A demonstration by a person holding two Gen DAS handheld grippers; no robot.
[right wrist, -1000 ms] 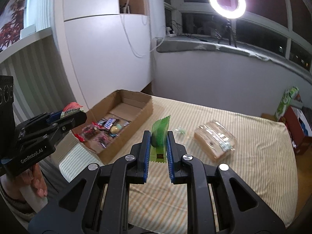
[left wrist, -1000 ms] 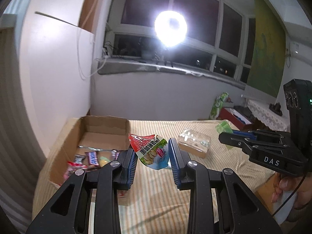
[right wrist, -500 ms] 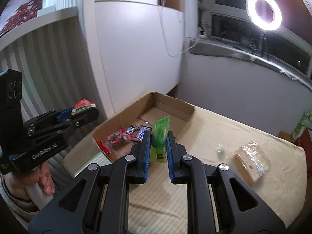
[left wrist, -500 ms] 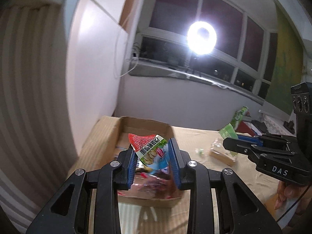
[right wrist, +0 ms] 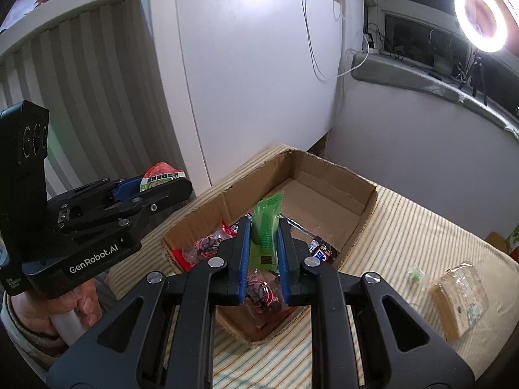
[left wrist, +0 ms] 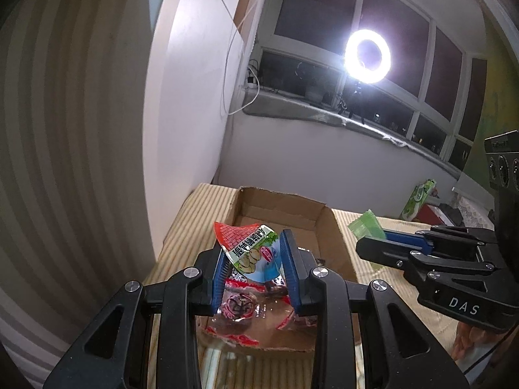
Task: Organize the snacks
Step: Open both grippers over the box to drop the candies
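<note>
My left gripper (left wrist: 254,248) is shut on a red, white and blue snack packet (left wrist: 251,251) and holds it above the near end of an open cardboard box (left wrist: 279,206). My right gripper (right wrist: 264,227) is shut on a green snack packet (right wrist: 266,227) and holds it above the same box (right wrist: 327,191). Several wrapped snacks (right wrist: 207,244) lie in the near half of the box; its far half is bare. Each gripper shows in the other's view: the right one (left wrist: 373,236) to the right of the box, the left one (right wrist: 159,181) to the left of it.
The box stands on a striped cloth (right wrist: 421,236) next to a white cabinet (right wrist: 246,90). A clear-wrapped pack (right wrist: 460,295) and a small green sweet (right wrist: 415,274) lie on the cloth to the right. A green bag (left wrist: 418,199) stands at the far right.
Both grippers have moved left and toward the box with their packets still held. The box now lies directly beneath both of them.
</note>
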